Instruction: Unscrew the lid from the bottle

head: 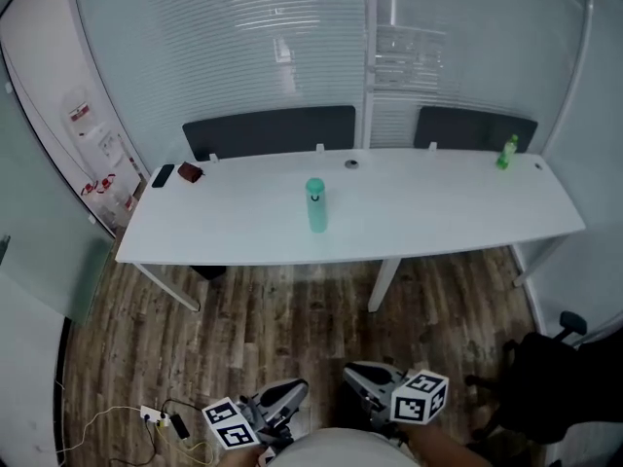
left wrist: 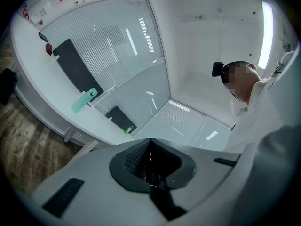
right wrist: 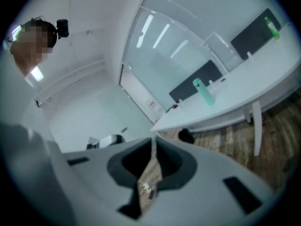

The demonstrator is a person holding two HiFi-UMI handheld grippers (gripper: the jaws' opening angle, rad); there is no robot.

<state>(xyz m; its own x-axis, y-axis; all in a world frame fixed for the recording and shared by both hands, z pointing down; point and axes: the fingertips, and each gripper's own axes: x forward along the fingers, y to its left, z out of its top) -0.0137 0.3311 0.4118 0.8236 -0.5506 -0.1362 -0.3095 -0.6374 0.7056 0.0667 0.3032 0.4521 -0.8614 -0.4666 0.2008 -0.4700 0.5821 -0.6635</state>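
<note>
- The left gripper (head: 295,389) is low at the person's body, over the wooden floor (head: 263,324). Its own view shows the jaws pressed together with nothing between them.
- The right gripper (head: 354,369) is just beside the left one, at about the same height. Its jaws are closed down to a thin slit that shows only the floor, and they hold nothing.
- The teal bottle (head: 315,208) stands upright on the white table (head: 438,207), well ahead of both grippers and roughly on the line between them. Neither gripper touches it.
- The lid (head: 314,185) sits on top of the bottle, the same teal colour.
- In the left gripper view the bottle (left wrist: 83,101) is far beyond the closed jaws, up and to the left. In the right gripper view the bottle (right wrist: 204,92) is far beyond them, up and to the right.
- A small green bottle (head: 507,152) stands at the table's far corner, well ahead and to the right of the right gripper.
- A phone (head: 163,175) and a dark red thing (head: 190,172) lie side by side at the other end, well ahead and to the left of the left gripper.
- A power strip (head: 154,416) with cables lies on the floor near the left gripper, on its left.
</note>
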